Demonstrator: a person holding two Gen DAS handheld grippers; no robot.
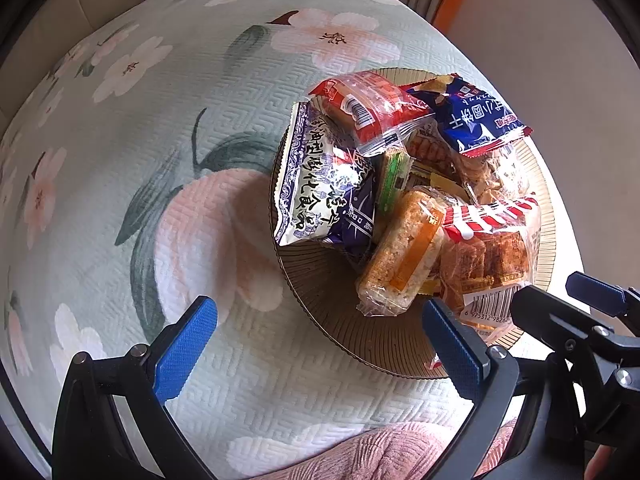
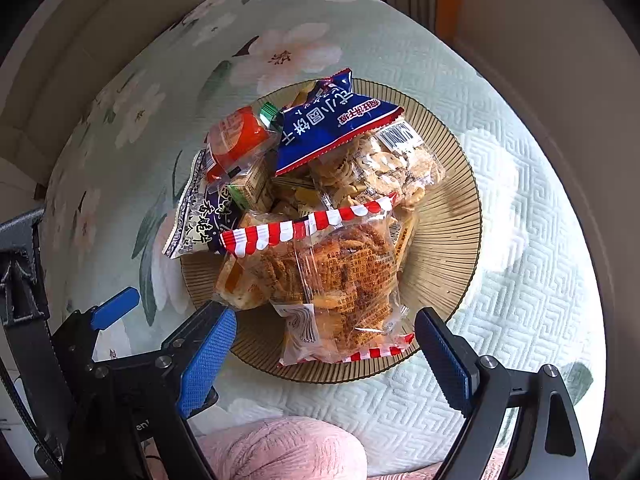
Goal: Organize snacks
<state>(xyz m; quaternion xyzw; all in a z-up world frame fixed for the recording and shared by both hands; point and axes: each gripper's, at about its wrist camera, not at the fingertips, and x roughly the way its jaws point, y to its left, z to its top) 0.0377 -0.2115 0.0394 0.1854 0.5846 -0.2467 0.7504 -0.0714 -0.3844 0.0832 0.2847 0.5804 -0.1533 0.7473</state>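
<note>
Snack-heaped plate (image 1: 320, 292) — floral quilt (image 1: 160, 120)

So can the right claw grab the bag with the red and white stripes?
Probably yes. The right claw is open and points down at the striped bag, which lies on top of the pile at the near side of the plate. Nothing covers it, and the left claw stands off to the side.

Left gripper (image 1: 320, 344), right gripper (image 2: 326, 354) — jaws wide, empty.

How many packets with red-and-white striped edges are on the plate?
1: the striped packet lies at the plate's near side, on top of the pile. Others may be hidden underneath.
</note>
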